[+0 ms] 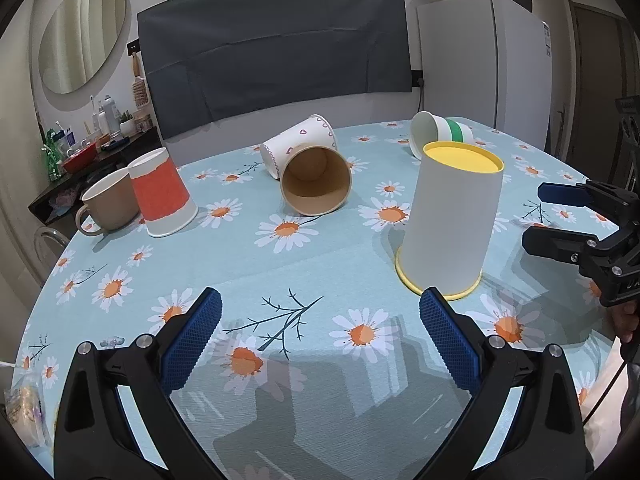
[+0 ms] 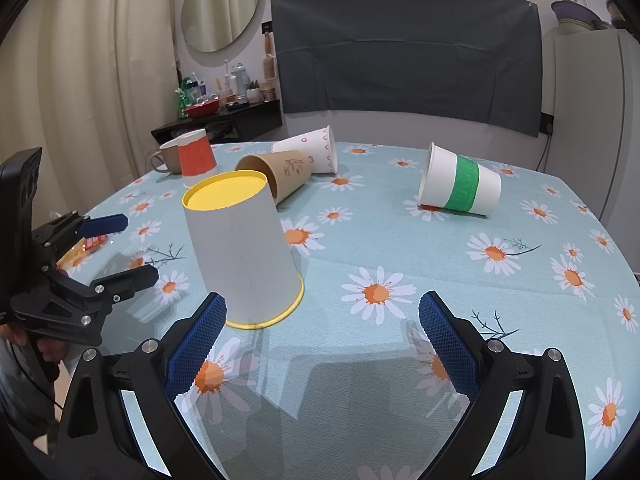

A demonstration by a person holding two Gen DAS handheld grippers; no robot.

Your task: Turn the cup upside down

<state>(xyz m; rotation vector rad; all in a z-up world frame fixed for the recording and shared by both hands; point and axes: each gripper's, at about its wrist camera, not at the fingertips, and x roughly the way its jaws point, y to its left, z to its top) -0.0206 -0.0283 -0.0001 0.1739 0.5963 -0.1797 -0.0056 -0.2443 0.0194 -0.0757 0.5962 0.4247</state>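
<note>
Right, the white cup w/ yellow rim (image 1: 448, 224) sits mouth-down on the table (image 1: 340, 264), yellow base up, near the front edge, between my two grippers and touching neither. Left gripper (image 1: 320, 336) has its fingers spread wide, nothing btwn them; right gripper (image 2: 322, 336) likewise, gaping and empty. Toward the middle, the brown cup (image 1: 316, 182) lies on its side, mouth toward my left cam, inside empty; a heart-print cup (image 1: 300, 140) lies just behind it, touching. The green-band cup (image 2: 458, 182) lies on its side nearer the far right edge, interior not visible to me. At the far left edge a red-band cup (image 1: 162, 192) stands inverted beside a tan mug (image 1: 106, 206); mug contents can't be made out.
</note>
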